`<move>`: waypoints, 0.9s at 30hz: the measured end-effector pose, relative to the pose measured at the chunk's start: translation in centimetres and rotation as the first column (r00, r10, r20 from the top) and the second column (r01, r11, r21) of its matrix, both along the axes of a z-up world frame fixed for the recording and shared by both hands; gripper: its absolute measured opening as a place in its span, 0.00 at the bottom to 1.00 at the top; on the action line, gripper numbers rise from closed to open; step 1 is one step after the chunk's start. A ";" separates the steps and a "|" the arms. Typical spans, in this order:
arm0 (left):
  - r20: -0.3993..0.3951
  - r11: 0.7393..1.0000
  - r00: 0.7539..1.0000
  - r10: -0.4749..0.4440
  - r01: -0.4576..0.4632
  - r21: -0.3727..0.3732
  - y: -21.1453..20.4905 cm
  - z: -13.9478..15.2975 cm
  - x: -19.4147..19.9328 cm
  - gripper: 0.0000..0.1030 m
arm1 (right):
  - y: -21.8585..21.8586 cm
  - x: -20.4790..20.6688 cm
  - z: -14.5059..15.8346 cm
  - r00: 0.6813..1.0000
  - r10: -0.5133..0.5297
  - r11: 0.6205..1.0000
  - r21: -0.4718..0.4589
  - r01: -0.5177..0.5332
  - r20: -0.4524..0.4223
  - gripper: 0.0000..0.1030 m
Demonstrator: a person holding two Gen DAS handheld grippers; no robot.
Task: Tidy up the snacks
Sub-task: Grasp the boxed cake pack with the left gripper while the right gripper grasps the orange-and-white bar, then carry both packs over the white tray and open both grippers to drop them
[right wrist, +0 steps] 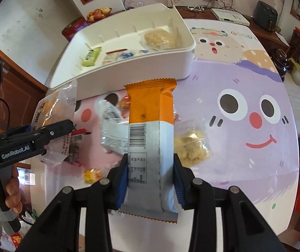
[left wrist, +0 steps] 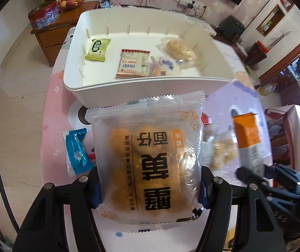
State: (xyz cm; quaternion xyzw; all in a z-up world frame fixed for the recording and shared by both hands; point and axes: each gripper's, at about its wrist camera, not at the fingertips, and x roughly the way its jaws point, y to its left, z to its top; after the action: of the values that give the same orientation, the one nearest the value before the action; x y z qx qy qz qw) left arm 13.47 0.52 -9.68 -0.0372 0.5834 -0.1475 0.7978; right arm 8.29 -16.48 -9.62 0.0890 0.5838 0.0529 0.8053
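Both grippers: black linkage arms w/ silver pivot screws behind jaws, blue pads [right wrist: 123,185] inside. Left gripper [right wrist: 51,133] marked "GenRobot.AI", grey-taped handle; bare-skinned hand [right wrist: 0,197].

White bin [left wrist: 150,88] wall stands ahead; its left floor lies open.

The left gripper [left wrist: 148,185] is clamped on a large translucent frosted snack bag with bold black characters [left wrist: 147,157], held above the pastel cartoon-print tablecloth [left wrist: 51,126]. Beyond it stands a white rectangular plastic bin with slotted walls [left wrist: 99,90], holding a green packet [left wrist: 97,49], a red-and-white packet [left wrist: 134,62] and a clear bag of pale pastry [left wrist: 180,49]. A blue wrapper [left wrist: 76,152] lies to the left. At right, the right gripper [left wrist: 252,174] grips an orange-and-grey bar wrapper [left wrist: 247,136].
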 end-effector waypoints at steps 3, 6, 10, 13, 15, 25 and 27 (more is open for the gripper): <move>0.015 1.000 1.000 0.001 0.000 -0.022 -0.1 1.7 -1.0 0.64 | 0.5 -0.9 1.1 1.000 0.011 1.000 0.019 -0.011 0.009 0.37; 0.037 1.000 0.999 0.000 0.001 -0.029 0.1 3.1 -1.9 0.64 | 0.9 -1.4 2.2 0.999 0.021 0.999 0.033 -0.021 0.024 0.37; 0.072 0.999 0.997 0.011 -0.009 -0.031 0.3 5.0 -2.2 0.64 | 1.4 -1.4 4.3 0.997 0.036 0.998 0.047 -0.039 0.068 0.37; 0.092 0.999 0.995 0.026 -0.023 -0.030 0.4 6.2 -1.6 0.65 | 1.7 -1.0 5.9 0.994 0.043 0.997 0.058 -0.049 0.104 0.37; 0.107 0.999 0.994 0.033 -0.030 -0.029 0.5 7.2 -1.2 0.65 | 1.8 -0.4 7.1 0.990 0.048 0.996 0.065 -0.057 0.133 0.37; 0.225 0.999 0.973 0.048 -0.045 -0.017 -0.6 11.7 2.9 0.66 | 1.7 4.1 12.7 0.956 0.068 0.994 0.057 -0.088 0.286 0.37; 0.246 0.998 0.968 0.055 -0.053 -0.017 -0.9 12.4 4.1 0.66 | 1.3 5.5 13.5 0.949 0.059 0.995 0.060 -0.082 0.309 0.37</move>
State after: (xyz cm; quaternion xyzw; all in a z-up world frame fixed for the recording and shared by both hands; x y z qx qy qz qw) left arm 17.55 -0.34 2.71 -0.0387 0.4779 -0.1322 0.8676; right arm 13.75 -15.17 3.85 0.0878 0.4520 0.1158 0.8801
